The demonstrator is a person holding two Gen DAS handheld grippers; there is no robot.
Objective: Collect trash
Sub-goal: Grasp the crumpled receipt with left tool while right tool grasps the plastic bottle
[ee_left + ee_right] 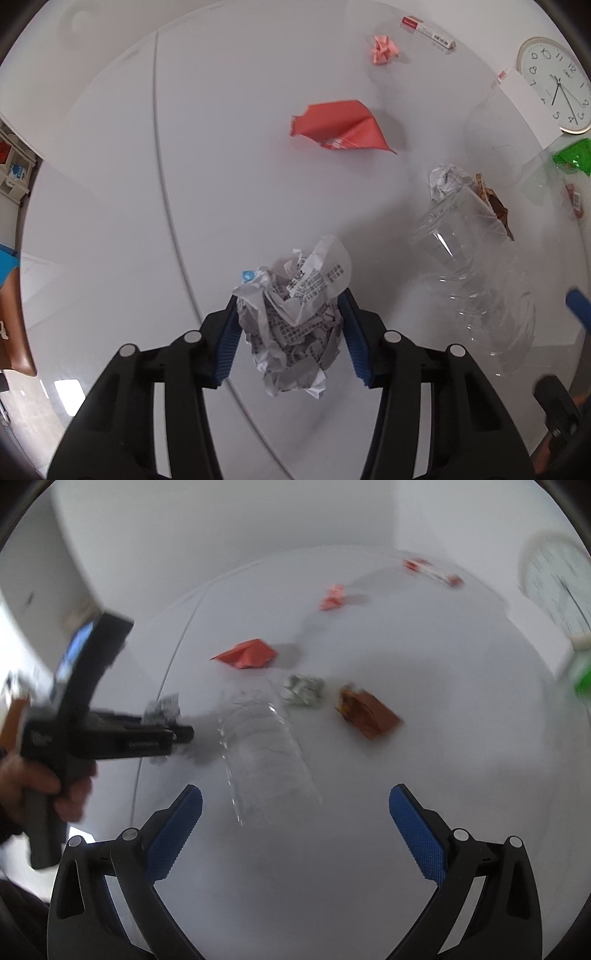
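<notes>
My left gripper (290,325) is shut on a crumpled ball of printed white paper (291,317) and holds it above the white table (221,166). The right wrist view shows that gripper (177,731) from the side at the left, with the paper (162,709) in it. My right gripper (295,827) is open and empty, just short of a clear crushed plastic bottle (262,753) lying on the table. The bottle also shows in the left wrist view (472,273).
On the table lie a red paper sheet (340,127), a pink crumpled scrap (384,50), a second paper ball (448,181), a brown wrapper (496,206), a green wrapper (574,157), a small red-and-white box (430,31) and a wall clock (554,85).
</notes>
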